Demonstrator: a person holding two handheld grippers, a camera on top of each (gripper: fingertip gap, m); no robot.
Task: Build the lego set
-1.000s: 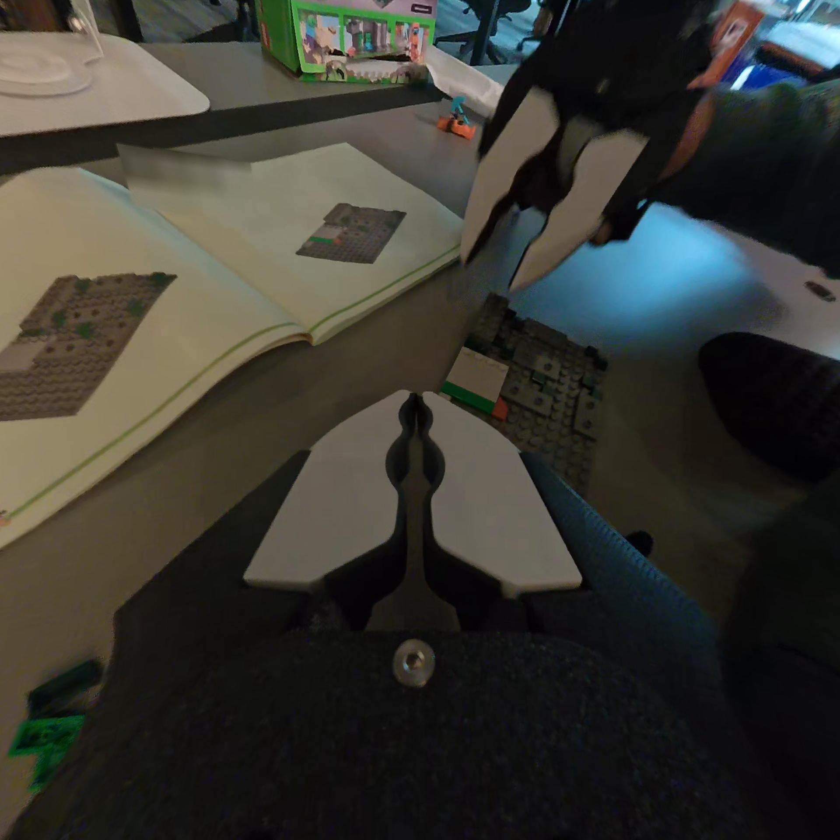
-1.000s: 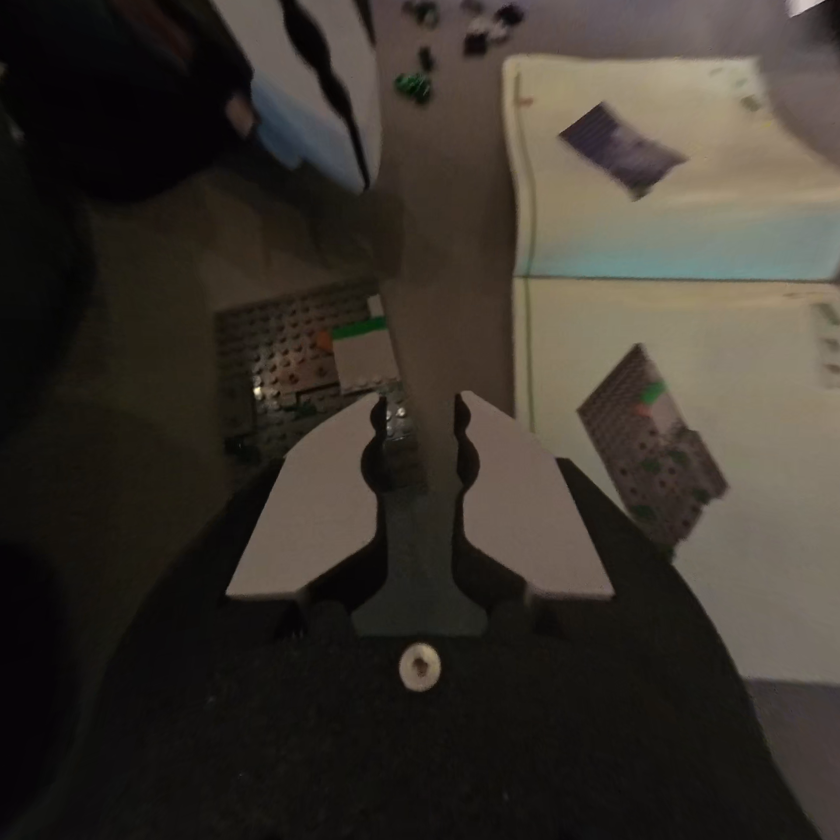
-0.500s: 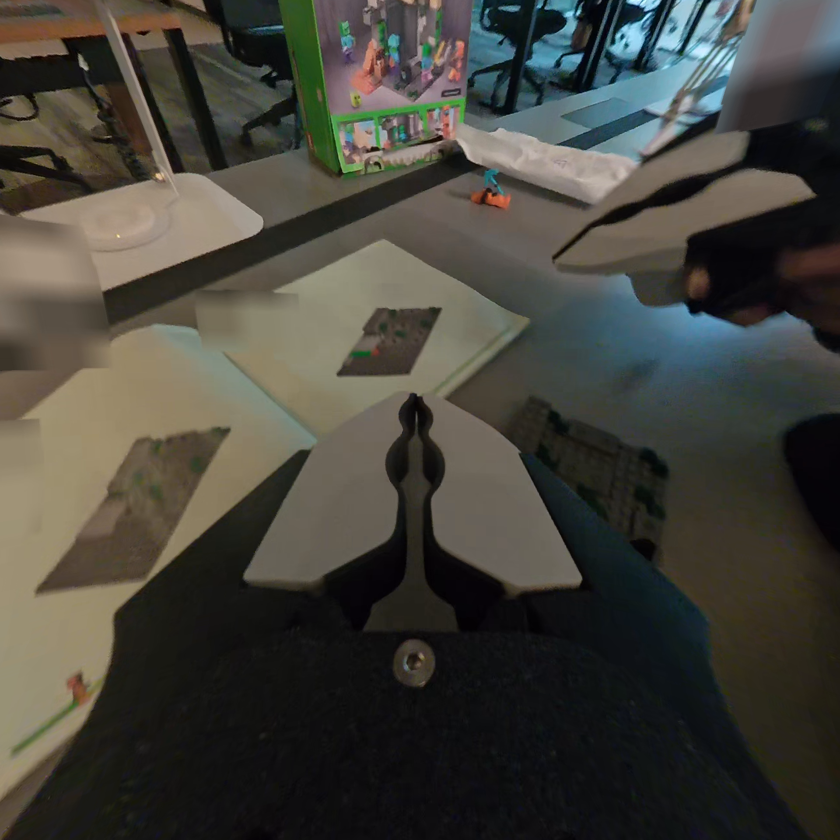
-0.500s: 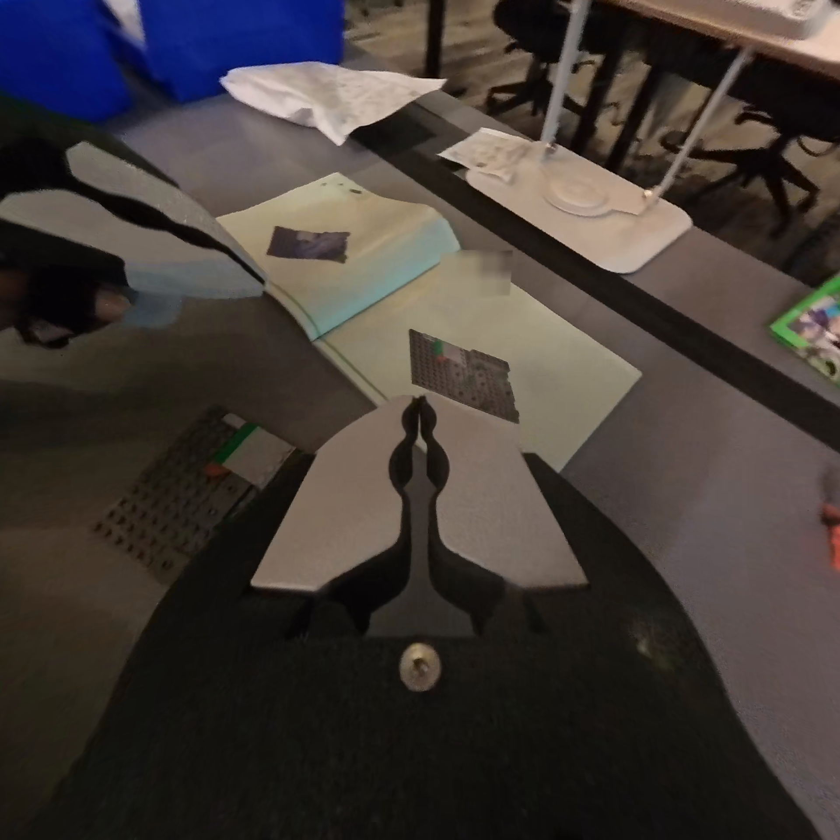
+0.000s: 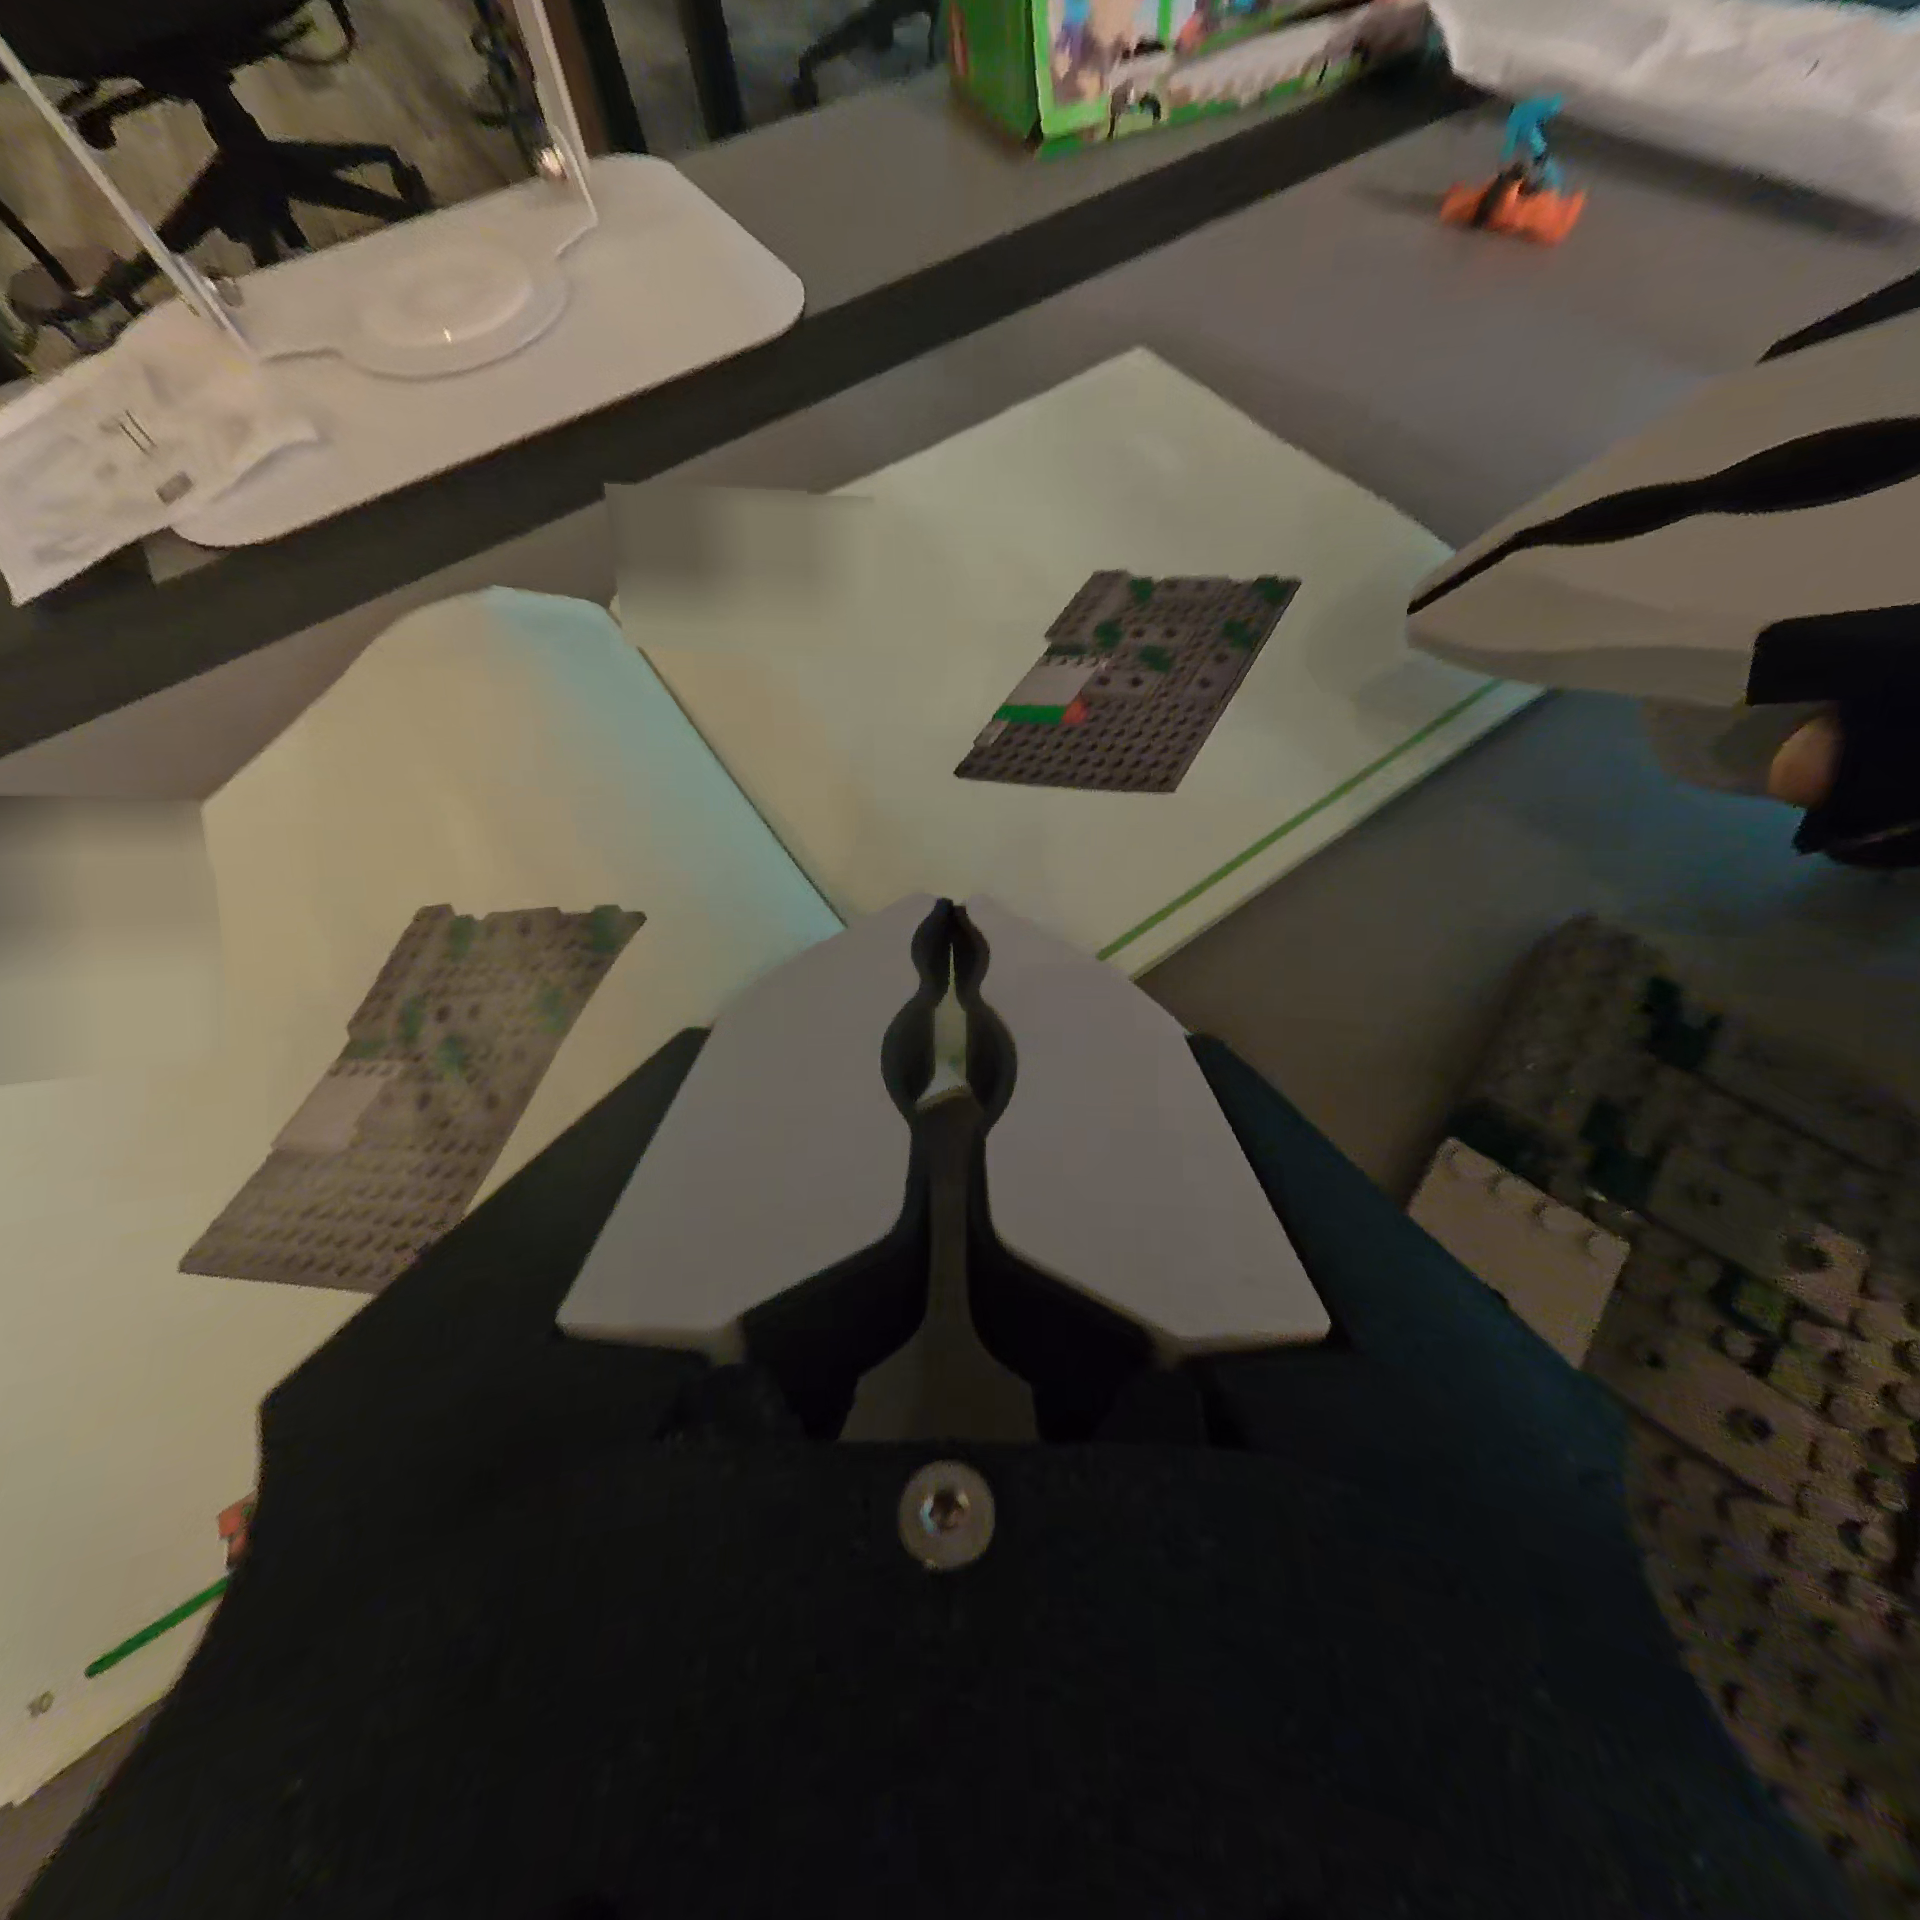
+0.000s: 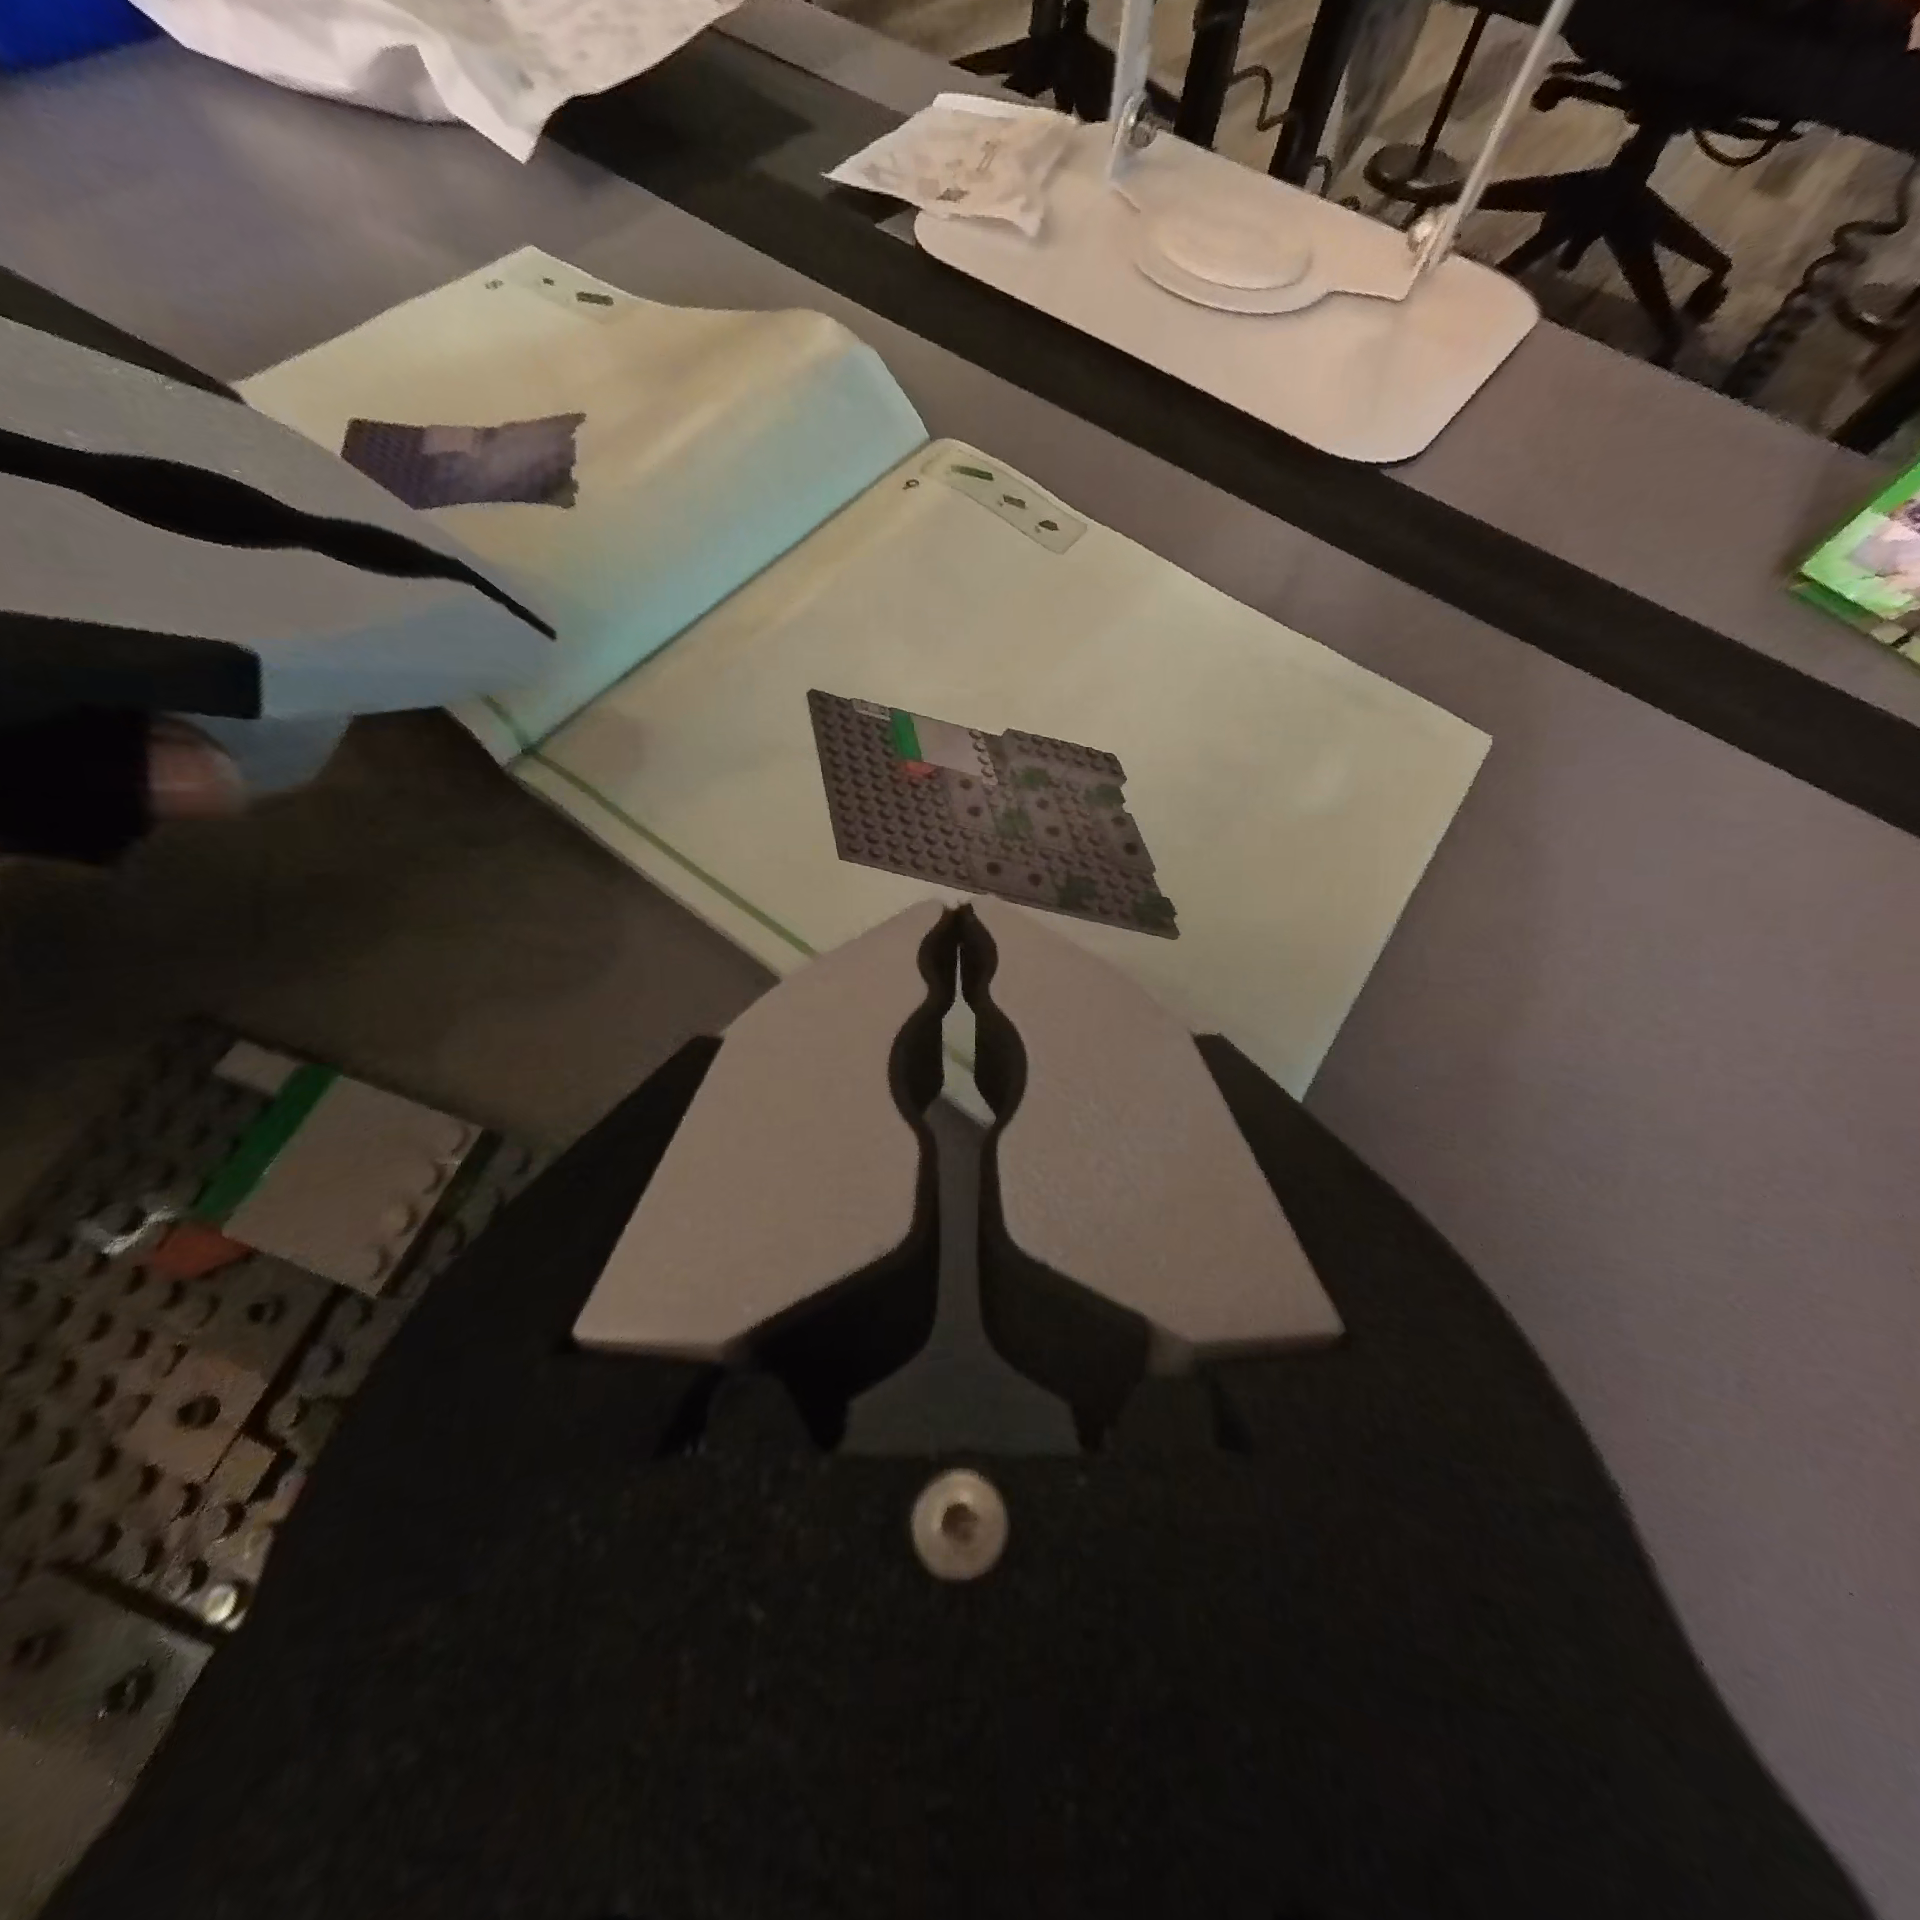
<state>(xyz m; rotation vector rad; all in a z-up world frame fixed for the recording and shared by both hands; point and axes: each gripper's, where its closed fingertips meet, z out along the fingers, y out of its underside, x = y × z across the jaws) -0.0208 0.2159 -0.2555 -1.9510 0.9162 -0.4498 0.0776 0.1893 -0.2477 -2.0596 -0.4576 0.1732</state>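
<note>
The grey studded lego build (image 5: 1714, 1299) lies on the table at the lower right of the left wrist view, with a light grey plate (image 5: 1517, 1268) on it. In the right wrist view the build (image 6: 156, 1351) is at the lower left, with a light grey plate (image 6: 353, 1184), a green strip and a red piece. My left gripper (image 5: 953, 914) is shut and empty above the open instruction booklet (image 5: 520, 790). My right gripper (image 6: 958, 916) is shut and empty above the booklet (image 6: 1039, 665). Each gripper also shows in the other view, the right (image 5: 1423, 608) and the left (image 6: 545, 629).
A white stand base (image 5: 436, 312) with crumpled paper is behind the booklet. A green set box (image 5: 1143, 62), a small orange and blue lego piece (image 5: 1512, 203) and a white bag (image 5: 1714, 94) lie at the back right. A dark gap (image 6: 1351, 499) splits two tables. My hands' fingertips stand some 11 centimeters from each other. The light grey plate (image 6: 353, 1184) is about 11 centimeters from my left fingertips.
Both grippers have risen and tilted from pointing down at the build to pointing across the booklet. The right gripper has closed. The build has slid to the edge of each view.
</note>
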